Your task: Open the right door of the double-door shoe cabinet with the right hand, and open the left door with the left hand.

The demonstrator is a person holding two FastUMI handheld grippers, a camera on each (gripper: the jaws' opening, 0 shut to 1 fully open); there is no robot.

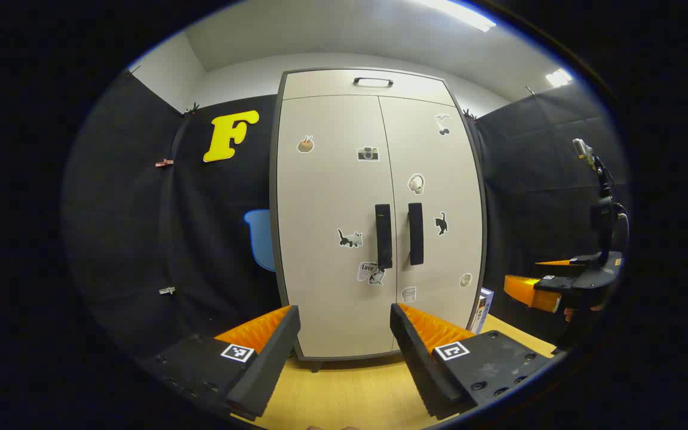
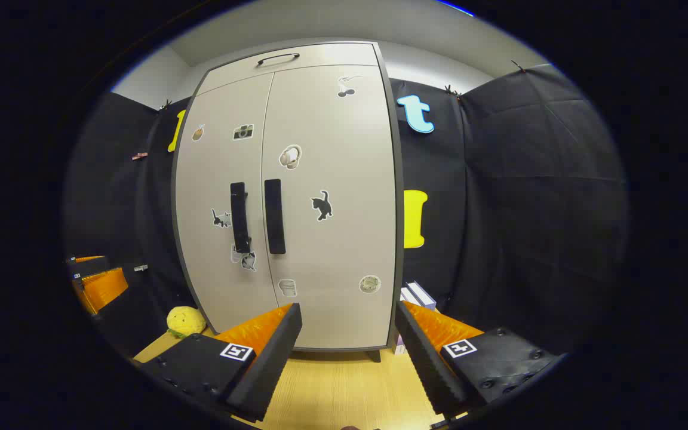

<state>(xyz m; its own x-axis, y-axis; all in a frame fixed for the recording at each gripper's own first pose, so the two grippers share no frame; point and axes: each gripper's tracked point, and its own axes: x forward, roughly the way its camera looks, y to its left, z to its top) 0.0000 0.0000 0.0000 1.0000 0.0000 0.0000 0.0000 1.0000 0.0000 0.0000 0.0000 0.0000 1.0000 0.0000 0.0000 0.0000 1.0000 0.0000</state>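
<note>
The shoe cabinet (image 1: 380,215) stands upright on the wooden table (image 1: 344,394) against the black booth wall, and both of its doors are closed. The left door (image 1: 329,239) and the right door (image 1: 439,197) meet at a thin seam down the middle, with the two black handles, the left handle (image 1: 383,235) and the right handle (image 1: 415,233), just beside each other on either side of it. Small stickers are scattered over both doors.

In the left gripper view, the left gripper (image 1: 344,313) hangs in front of the lower part of the cabinet with its fingers spread wide. Nothing lies between them and they touch nothing; the cabinet is well apart from the tips. Off to the right of that view, the right gripper (image 1: 544,280) shows farther away, its orange finger pointing toward the cabinet.

In the right gripper view, the same gripper's fingers are likewise wide apart and empty, aimed at the bottom edge of the right door, clear of the cabinet. A yellow soft toy (image 2: 186,321) sits on the table near the cabinet's left corner, and a small box (image 2: 418,294) stands just beside its right corner.
</note>
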